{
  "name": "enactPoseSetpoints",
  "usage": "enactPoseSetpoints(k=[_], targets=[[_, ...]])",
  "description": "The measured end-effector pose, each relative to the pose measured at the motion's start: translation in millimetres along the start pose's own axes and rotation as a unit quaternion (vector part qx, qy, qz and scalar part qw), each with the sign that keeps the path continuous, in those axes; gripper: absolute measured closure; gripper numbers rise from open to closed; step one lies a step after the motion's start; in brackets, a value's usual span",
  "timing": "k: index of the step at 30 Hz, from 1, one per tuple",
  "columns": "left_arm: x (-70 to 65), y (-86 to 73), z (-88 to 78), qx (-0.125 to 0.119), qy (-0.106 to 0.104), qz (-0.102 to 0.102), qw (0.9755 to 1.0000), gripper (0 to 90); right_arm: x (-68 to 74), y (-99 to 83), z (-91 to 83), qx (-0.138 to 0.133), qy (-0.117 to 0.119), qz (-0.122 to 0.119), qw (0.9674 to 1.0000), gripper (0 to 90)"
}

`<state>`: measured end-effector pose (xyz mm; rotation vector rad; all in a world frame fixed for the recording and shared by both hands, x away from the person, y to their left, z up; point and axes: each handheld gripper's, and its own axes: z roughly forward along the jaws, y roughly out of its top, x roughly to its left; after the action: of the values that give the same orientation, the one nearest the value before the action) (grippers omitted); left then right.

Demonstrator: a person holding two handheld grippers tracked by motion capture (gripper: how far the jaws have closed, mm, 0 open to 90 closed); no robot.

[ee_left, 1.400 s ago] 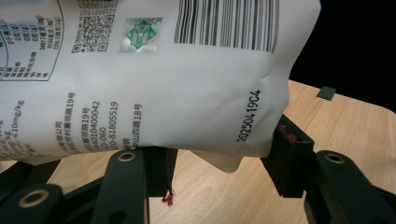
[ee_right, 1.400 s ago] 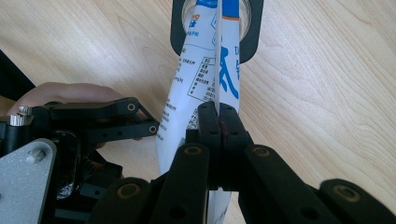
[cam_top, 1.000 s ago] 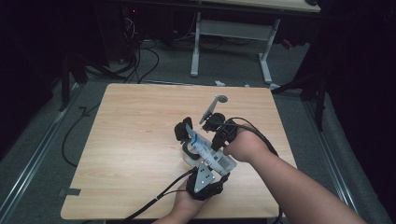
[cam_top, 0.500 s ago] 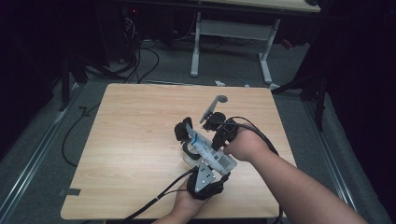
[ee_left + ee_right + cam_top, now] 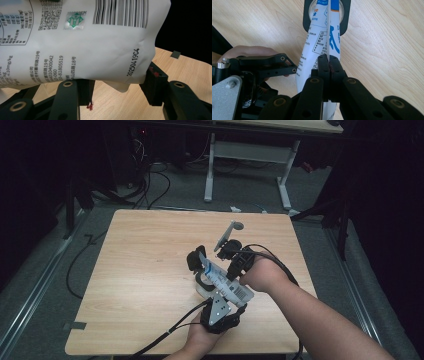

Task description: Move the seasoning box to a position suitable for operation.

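A white and blue pouch (image 5: 223, 281) with a barcode is held tilted over the wooden table (image 5: 145, 255), between both grippers. My right gripper (image 5: 328, 64) is shut on the pouch's flat edge seam (image 5: 327, 37). The pouch's far end reaches into a round black-rimmed container (image 5: 306, 17) standing on the table. My left gripper (image 5: 120, 92) comes from the near side, and its jaws stand wide around the pouch's (image 5: 82, 50) bulging lower end, pads pressed against it. The person's left hand (image 5: 249, 51) shows beside that gripper in the right gripper view.
A small piece of grey tape (image 5: 176, 54) lies on the table near an edge. Behind the table stands another desk on white legs (image 5: 209, 175), with cables (image 5: 155, 190) on the floor. The surroundings are dark.
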<state>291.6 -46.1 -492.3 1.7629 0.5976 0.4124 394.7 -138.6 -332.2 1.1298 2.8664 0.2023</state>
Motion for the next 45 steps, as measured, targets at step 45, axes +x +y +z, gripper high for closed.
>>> enactPoseSetpoints(k=[45], targets=[[1.5,4.4,0.7,-0.008,0.004,0.002,1.0,53.2,-0.5,2.6,-2.6,-0.001,-0.001,-0.002,1.0,89.8]])
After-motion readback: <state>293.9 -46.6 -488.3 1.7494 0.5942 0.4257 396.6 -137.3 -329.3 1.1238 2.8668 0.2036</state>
